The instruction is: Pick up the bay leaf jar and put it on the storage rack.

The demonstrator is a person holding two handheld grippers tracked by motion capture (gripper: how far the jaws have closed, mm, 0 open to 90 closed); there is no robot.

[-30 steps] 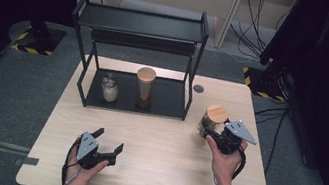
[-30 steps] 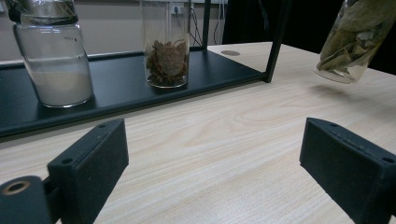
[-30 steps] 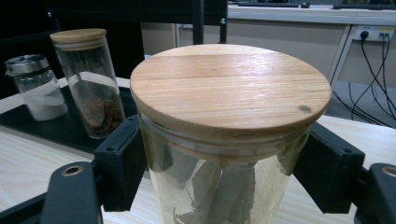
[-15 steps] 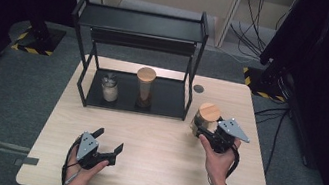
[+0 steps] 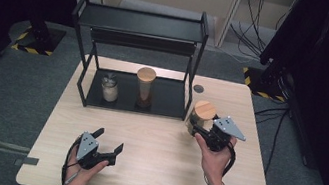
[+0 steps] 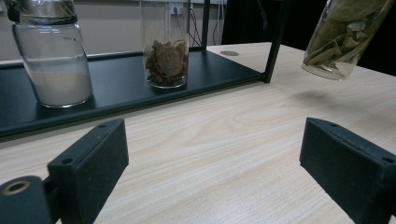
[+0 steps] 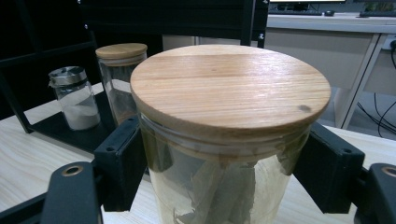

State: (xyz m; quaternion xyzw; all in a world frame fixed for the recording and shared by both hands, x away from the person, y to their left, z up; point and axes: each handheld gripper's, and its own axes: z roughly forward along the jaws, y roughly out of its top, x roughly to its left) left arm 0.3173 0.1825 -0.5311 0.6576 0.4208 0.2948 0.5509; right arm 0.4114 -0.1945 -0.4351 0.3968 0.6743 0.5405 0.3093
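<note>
Fingers [image 7: 119,163] of my right gripper [image 5: 199,129] are clamped on the glass jar [image 5: 200,118] just under its wooden lid [image 7: 230,88], 1 pad on each side of the neck, and the jar hangs clear of the bench [image 5: 159,142], tilted, close to the right front post of the black rack [image 5: 143,23]. My left gripper [image 5: 107,151] sits low over the near bench with its 2 fingers [image 6: 91,161] spread wide and nothing between them.

What worries me is the grip itself: smooth glass, pads high on the neck, most of the weight and the dried leaves hanging below. If I swing my hand quickly, I judge the jar could pivot between the pads or slide down out of them. The rack post is the other hazard; the jar's bottom leans toward it, so a careless move inward could knock glass on metal. Inside the rack's lower tray, the tall jar [image 5: 144,88] and the small white-filled jar [image 5: 109,88] leave the right part free, but a wide approach could bump the tall one.
</note>
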